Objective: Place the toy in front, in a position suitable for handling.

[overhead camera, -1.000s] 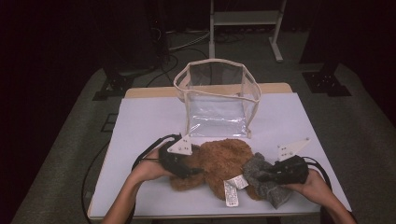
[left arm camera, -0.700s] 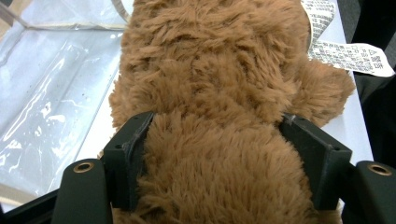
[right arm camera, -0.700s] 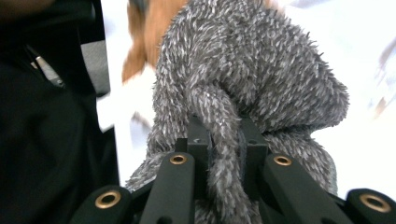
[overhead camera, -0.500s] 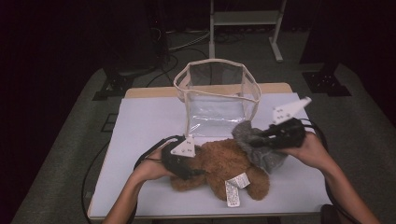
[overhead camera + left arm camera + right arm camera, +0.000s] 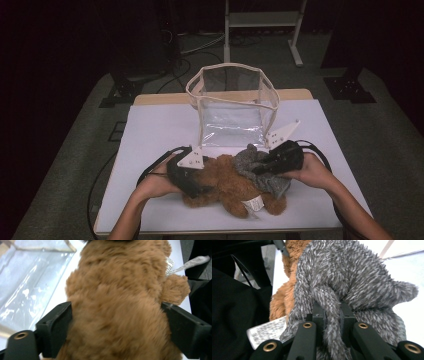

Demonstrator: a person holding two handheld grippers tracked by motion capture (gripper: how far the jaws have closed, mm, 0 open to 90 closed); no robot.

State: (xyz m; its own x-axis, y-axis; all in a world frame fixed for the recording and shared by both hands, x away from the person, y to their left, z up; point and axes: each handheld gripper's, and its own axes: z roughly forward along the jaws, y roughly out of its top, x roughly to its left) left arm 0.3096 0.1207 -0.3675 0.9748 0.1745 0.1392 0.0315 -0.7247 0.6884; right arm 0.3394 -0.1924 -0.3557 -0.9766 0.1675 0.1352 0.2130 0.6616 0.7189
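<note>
Gripping the brown teddy bear (image 5: 120,302) with my left gripper (image 5: 192,176), I have its jaws spread wide around the furry body, pressing in from both flanks while the bear lies on the white table (image 5: 150,130) at the near edge. My right gripper (image 5: 280,159) is clamped almost closed on a thin limb of the grey plush toy (image 5: 352,282), which drapes over the bear's far end; a white sewn-in label (image 5: 254,204) pokes out below them. Beyond both toys stands the clear plastic bag (image 5: 232,107), upright and open-topped, just behind the grey plush. I judge this to be the packing step, with the grey toy going first. Next I would need to lift it clear of the bear, carry it over the bag's cream rim and release inside without knocking the soft walls over.
</note>
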